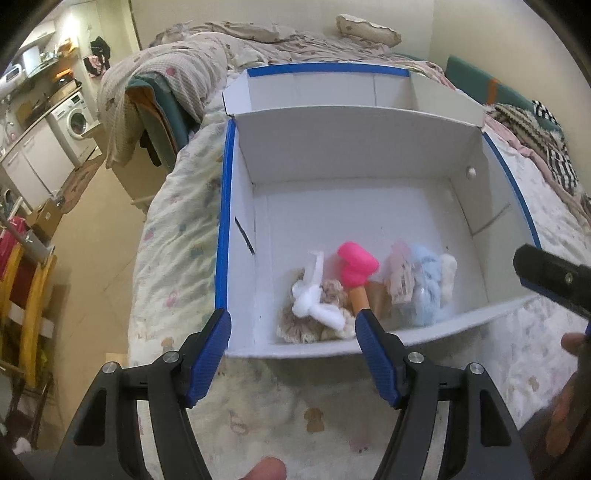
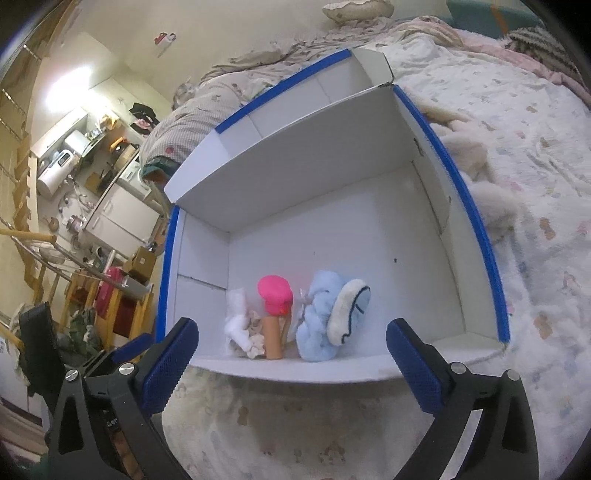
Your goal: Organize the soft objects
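Note:
A white cardboard box (image 1: 369, 206) with blue taped edges lies open on the bed; it also shows in the right wrist view (image 2: 332, 229). Inside, against its near wall, lie a pink-headed toy hammer (image 1: 356, 264) (image 2: 275, 295), a white and beige fluffy toy (image 1: 314, 302) (image 2: 238, 321) and a light blue plush (image 1: 426, 284) (image 2: 325, 321). My left gripper (image 1: 291, 354) is open and empty, just outside the near wall. My right gripper (image 2: 291, 365) is open and empty, also at the near wall.
The box sits on a patterned quilt (image 1: 177, 258). A cream fluffy item (image 2: 480, 166) lies on the bed right of the box. Rumpled blankets and a pillow (image 1: 369, 29) lie behind. The bed's left edge drops to the floor (image 1: 96, 266).

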The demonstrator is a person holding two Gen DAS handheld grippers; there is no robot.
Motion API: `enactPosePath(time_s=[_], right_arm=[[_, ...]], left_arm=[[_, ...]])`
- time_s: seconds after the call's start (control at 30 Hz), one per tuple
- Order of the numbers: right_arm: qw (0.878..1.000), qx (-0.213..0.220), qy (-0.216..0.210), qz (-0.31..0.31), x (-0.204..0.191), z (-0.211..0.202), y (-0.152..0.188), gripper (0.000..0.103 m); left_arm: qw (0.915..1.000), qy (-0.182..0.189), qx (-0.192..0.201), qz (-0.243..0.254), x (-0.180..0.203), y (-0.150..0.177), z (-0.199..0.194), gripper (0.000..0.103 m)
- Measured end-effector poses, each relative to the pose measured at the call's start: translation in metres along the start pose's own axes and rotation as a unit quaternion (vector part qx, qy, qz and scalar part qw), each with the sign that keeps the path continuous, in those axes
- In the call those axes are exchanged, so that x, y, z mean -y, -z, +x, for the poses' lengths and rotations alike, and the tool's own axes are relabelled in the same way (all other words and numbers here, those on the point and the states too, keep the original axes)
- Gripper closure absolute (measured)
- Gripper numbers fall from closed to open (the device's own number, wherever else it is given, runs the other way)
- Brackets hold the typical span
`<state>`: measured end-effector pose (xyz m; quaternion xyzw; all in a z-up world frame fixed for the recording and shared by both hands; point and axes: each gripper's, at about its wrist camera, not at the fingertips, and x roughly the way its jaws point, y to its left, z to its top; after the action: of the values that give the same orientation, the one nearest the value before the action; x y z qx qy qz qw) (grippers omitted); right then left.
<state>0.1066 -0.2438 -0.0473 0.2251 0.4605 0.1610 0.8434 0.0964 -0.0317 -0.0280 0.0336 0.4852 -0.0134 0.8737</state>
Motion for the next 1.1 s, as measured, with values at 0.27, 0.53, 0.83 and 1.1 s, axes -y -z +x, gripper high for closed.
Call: enactPosePath(time_s=[0.27, 0.53, 0.83, 1.1], right_arm=[[0.999, 0.006, 0.020, -0.026, -0.012, -0.015, 0.023, 0.000], [0.995, 0.048, 0.053, -0.071, -0.031, -0.033, 0.040, 0.000], [0.989, 0.072, 0.079, -0.098, -0.038, -0.036, 0.044, 0.000], [0.981, 0.106, 0.111, -0.119, -0.040, -0.040, 0.045, 0.000]], left_arm=[[0.9996, 0.014, 0.009, -0.021, -0.013, 0.020, -0.019, 0.036], [0.9949, 0.013, 0.052, -0.085, -0.038, 0.035, -0.048, 0.036], [0.9915, -0.007, 0.113, -0.063, -0.029, 0.038, -0.067, 0.033], [0.9910, 0.008, 0.120, -0.059, -0.024, 0.036, -0.065, 0.007]])
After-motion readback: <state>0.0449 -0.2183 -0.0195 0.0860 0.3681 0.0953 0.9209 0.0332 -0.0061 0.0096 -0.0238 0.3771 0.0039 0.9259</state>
